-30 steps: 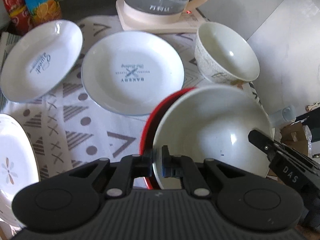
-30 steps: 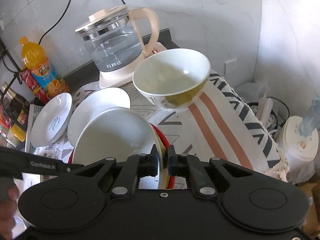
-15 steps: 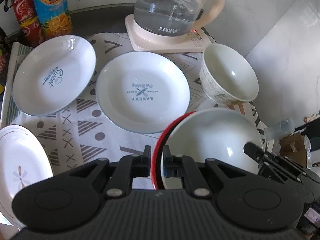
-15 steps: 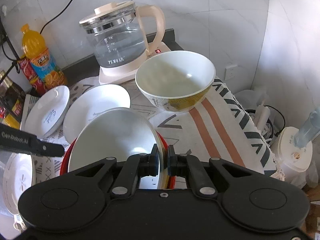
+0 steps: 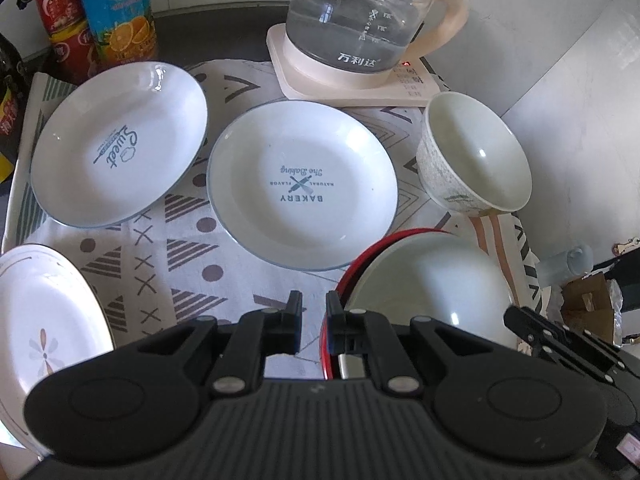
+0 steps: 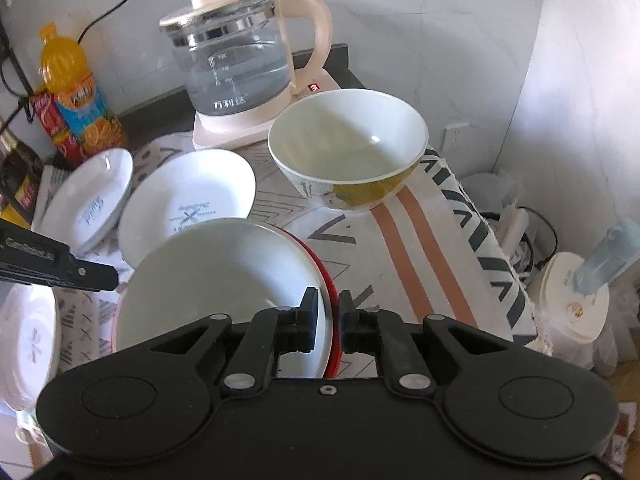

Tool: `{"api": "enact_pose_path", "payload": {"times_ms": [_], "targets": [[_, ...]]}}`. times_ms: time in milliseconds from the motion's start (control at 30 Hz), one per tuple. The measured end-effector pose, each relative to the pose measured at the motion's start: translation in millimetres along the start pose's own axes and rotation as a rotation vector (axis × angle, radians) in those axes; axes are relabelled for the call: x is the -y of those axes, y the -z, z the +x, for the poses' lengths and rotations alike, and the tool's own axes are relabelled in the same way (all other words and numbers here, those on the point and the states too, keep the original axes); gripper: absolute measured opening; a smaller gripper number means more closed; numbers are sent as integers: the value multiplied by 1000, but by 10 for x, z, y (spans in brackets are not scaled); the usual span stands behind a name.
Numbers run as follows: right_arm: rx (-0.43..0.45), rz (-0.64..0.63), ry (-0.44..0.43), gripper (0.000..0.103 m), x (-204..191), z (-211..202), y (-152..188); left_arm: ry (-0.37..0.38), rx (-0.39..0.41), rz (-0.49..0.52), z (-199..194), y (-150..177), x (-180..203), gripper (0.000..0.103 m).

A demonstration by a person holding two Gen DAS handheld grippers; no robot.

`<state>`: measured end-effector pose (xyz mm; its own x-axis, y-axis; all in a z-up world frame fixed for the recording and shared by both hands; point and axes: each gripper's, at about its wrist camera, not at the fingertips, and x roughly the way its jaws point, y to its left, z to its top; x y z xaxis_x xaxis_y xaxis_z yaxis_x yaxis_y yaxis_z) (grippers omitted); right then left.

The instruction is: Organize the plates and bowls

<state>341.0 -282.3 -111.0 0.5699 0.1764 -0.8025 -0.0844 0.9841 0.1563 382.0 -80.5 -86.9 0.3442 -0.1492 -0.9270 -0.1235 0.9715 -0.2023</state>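
Observation:
A red bowl with a white inside (image 6: 216, 276) sits on the patterned cloth; it also shows in the left wrist view (image 5: 432, 284). My right gripper (image 6: 328, 312) straddles its right rim with a small gap, fingers slightly apart. My left gripper (image 5: 310, 316) is open beside the bowl's left rim, holding nothing. A patterned bowl (image 6: 348, 148) stands behind, also in the left wrist view (image 5: 472, 160). A "Bakery" plate (image 5: 302, 188), a "Sweet" plate (image 5: 120, 144) and a flower plate (image 5: 44, 332) lie to the left.
A glass kettle on a cream base (image 5: 360, 28) stands at the back. Juice bottle and cans (image 5: 116, 12) stand at the back left. The wall (image 6: 580, 80) is close on the right. A small white appliance (image 6: 576, 296) sits below the table's right edge.
My left gripper has let go of the red bowl's rim, opened and drawn back. My right gripper's jaws have loosened on the rim. The bowl now sits lower and flatter.

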Motion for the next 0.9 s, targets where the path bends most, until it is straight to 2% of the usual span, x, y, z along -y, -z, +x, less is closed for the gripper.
{"api": "enact_pose_path", "payload": {"times_ms": [100, 167, 367, 467, 900], "targets": [[17, 39, -36, 24, 40, -98, -30, -11, 11, 9, -24, -44, 26, 15], [29, 57, -54, 30, 66, -146, -56, -21, 18, 19, -39, -76, 65, 30], [68, 120, -53, 46, 203, -237, -142, -20, 54, 42, -80, -164, 201, 54], [86, 145, -49, 46, 279, -259, -175, -13, 58, 57, -62, -216, 269, 57], [106, 262, -30, 46, 636, -82, -369, 26, 65, 86, 178, -503, 568, 58]]}}
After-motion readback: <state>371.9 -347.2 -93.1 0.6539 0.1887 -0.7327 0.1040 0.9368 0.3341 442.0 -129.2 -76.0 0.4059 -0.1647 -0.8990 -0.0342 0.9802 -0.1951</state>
